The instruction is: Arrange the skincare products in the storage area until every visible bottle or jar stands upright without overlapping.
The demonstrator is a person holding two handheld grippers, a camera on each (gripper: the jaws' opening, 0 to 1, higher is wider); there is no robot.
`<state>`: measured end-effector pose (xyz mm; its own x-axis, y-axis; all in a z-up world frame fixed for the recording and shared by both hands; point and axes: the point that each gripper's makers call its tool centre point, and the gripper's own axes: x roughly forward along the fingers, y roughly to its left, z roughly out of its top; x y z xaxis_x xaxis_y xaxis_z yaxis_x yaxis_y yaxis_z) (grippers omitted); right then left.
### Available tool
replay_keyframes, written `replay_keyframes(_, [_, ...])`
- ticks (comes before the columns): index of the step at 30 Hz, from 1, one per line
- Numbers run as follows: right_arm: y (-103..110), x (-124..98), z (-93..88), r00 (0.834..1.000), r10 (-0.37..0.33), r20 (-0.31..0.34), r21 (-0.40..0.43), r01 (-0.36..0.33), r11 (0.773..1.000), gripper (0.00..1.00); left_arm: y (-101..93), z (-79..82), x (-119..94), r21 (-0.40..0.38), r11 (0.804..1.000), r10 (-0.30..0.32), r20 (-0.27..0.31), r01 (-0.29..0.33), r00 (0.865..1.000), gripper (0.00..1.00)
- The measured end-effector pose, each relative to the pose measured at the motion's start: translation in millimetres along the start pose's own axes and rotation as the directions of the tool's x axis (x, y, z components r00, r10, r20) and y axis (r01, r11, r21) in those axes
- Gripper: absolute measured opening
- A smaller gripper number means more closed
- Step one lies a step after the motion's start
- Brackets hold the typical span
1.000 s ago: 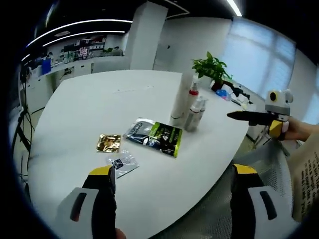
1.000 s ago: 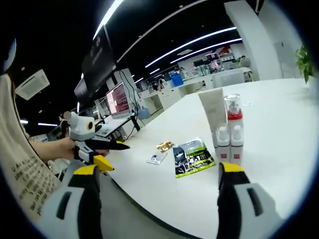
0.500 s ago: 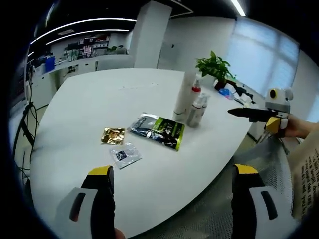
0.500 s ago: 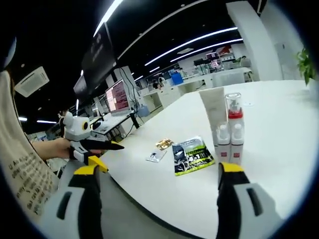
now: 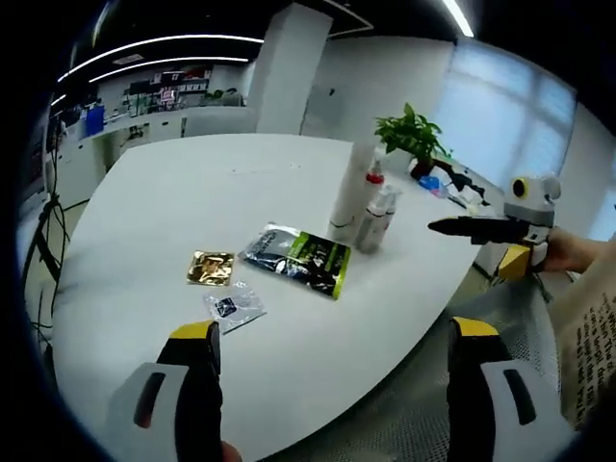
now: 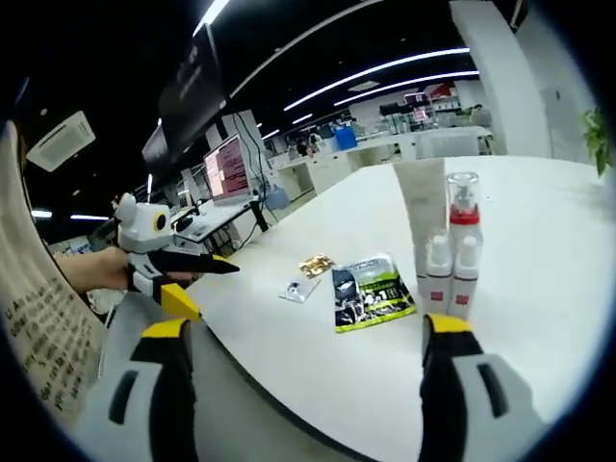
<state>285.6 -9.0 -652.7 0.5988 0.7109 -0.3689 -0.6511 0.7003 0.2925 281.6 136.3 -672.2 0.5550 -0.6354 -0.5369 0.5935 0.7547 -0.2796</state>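
Both grippers, the left gripper (image 5: 329,351) and right gripper (image 6: 301,351), hang wide open and empty off the white table's (image 5: 192,192) edge. The upright bottle cluster (image 6: 445,241) stands just beyond the flat green sachet (image 6: 371,291), nearer the right gripper.

White table (image 5: 164,192) showing plain; green-black sachet (image 5: 298,260) lying near gold sachet (image 5: 210,269); red-capped bottle (image 6: 463,241) standing right; my jaws wearing yellow tips.
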Motion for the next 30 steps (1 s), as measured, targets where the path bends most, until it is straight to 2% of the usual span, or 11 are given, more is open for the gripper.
replay_keyframes(1, [1.7,4.8,-0.7,1.000,0.008,-0.011,0.002,-0.008,1.000,1.00,0.1,0.3,-0.2,0.002,1.000,-0.002,-0.001,0.002,1.000,0.97])
replay_keyframes(4, [9.4,24.6,0.5,0.998,0.034,-0.045,-0.059,-0.036,0.998,1.00,3.8,2.4,-1.5,0.000,1.000,0.002,0.001,-0.002,1.000,0.97])
replay_keyframes(8, [9.8,48.7,0.6,0.996,0.029,-0.084,-0.091,-0.037,0.995,1.00,9.1,4.8,-3.0,-0.010,1.000,0.006,0.009,-0.006,1.000,0.96])
replay_keyframes(10, [0.5,61.6,-2.5,0.991,-0.005,-0.132,-0.167,-0.017,0.986,1.00,11.7,4.7,-2.8,-0.011,1.000,0.007,0.007,-0.007,1.000,0.96])
replay_keyframes(12, [-3.2,70.7,-1.8,0.990,-0.022,-0.142,-0.184,-0.004,0.983,1.00,14.5,4.0,-2.5,-0.016,1.000,0.008,0.007,-0.008,1.000,0.96])
replay_keyframes(16, [-12.9,93.8,-0.7,0.987,-0.058,-0.152,-0.155,0.034,0.987,1.00,18.6,-0.3,1.0,-0.030,1.000,0.006,0.001,-0.006,1.000,0.95])
replay_keyframes(17, [-18.1,99.0,-7.0,0.978,-0.080,-0.192,-0.194,0.042,0.980,1.00,19.2,-1.6,1.9,-0.032,0.999,0.004,-0.003,-0.004,1.000,0.95])
replay_keyframes(19, [-23.9,109.9,-12.0,0.970,-0.105,-0.220,-0.246,0.049,0.968,0.97,20.9,-3.9,4.2,-0.040,0.999,0.000,-0.009,-0.001,1.000,0.95])
replay_keyframes(26, [-52.3,136.3,-20.4,0.949,-0.190,-0.250,-0.245,0.128,0.961,0.97,29.3,-4.7,6.6,-0.062,0.998,-0.002,-0.010,0.001,1.000,0.94])
replay_keyframes(30, [-63.1,147.2,-26.6,0.942,-0.212,-0.262,-0.231,0.152,0.961,0.97,33.8,-4.4,7.8,-0.077,0.997,-0.003,-0.015,0.002,1.000,0.94])
